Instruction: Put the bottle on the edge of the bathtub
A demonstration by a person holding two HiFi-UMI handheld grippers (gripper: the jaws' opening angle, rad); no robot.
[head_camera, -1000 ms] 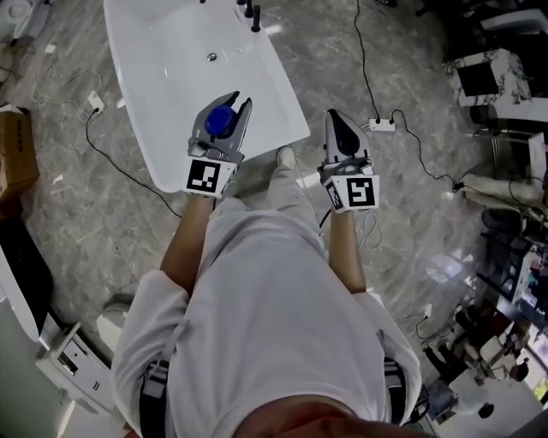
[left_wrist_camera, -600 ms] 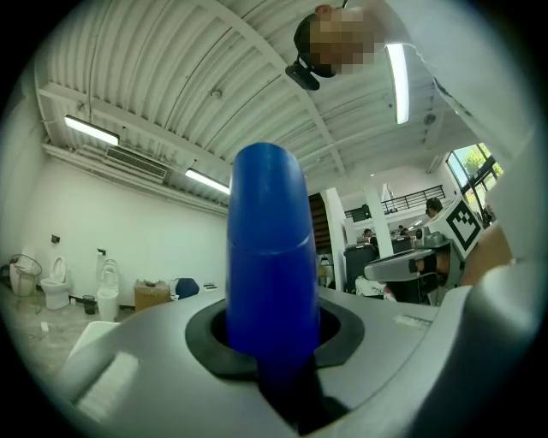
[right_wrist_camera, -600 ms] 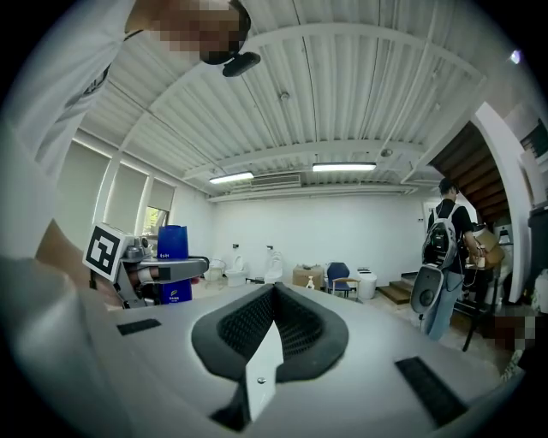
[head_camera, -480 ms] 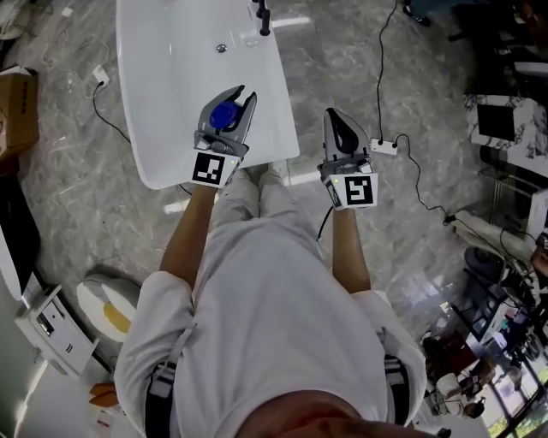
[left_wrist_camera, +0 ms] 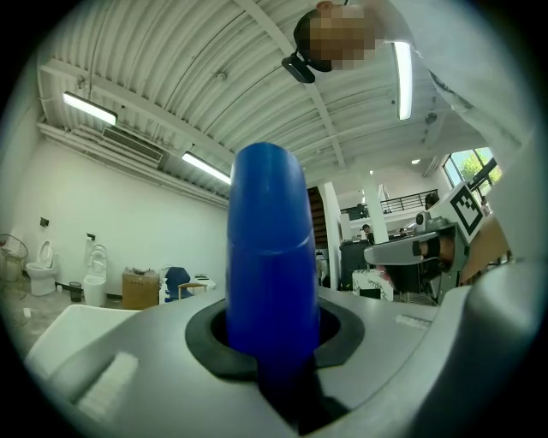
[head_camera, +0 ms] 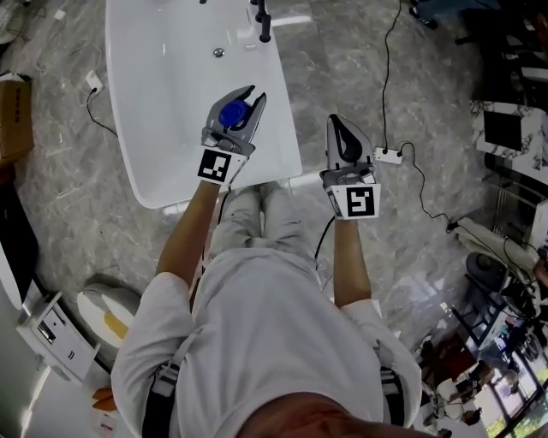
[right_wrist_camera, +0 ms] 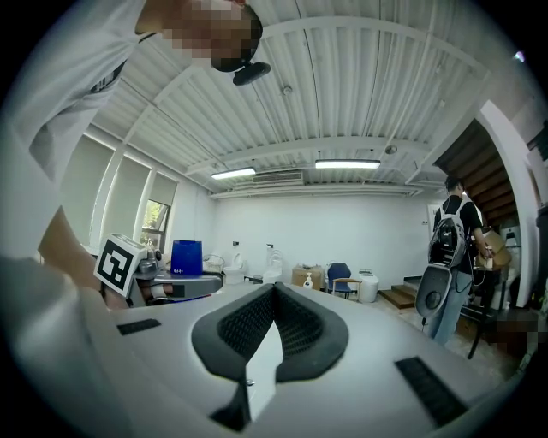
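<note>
A blue bottle [head_camera: 231, 114] stands upright between the jaws of my left gripper [head_camera: 254, 93], which is shut on it. It hangs over the near right part of the white bathtub [head_camera: 167, 111], just inside the right rim. In the left gripper view the blue bottle [left_wrist_camera: 270, 248] fills the middle, clamped low down by the left gripper [left_wrist_camera: 276, 346]. My right gripper [head_camera: 335, 123] is shut and empty, over the floor to the right of the tub. The right gripper view shows the right gripper [right_wrist_camera: 272, 318] closed, with the bottle [right_wrist_camera: 186, 257] off to its left.
A dark faucet [head_camera: 264, 23] stands at the tub's far right rim, and a drain [head_camera: 218, 52] lies in its basin. A white power strip [head_camera: 387, 155] with cables lies on the marble floor at the right. A cardboard box [head_camera: 14, 115] sits far left.
The person has shifted to stand at the tub's near end. Both grippers have moved a little to the right in the view, the left one still carrying the bottle over the tub.
</note>
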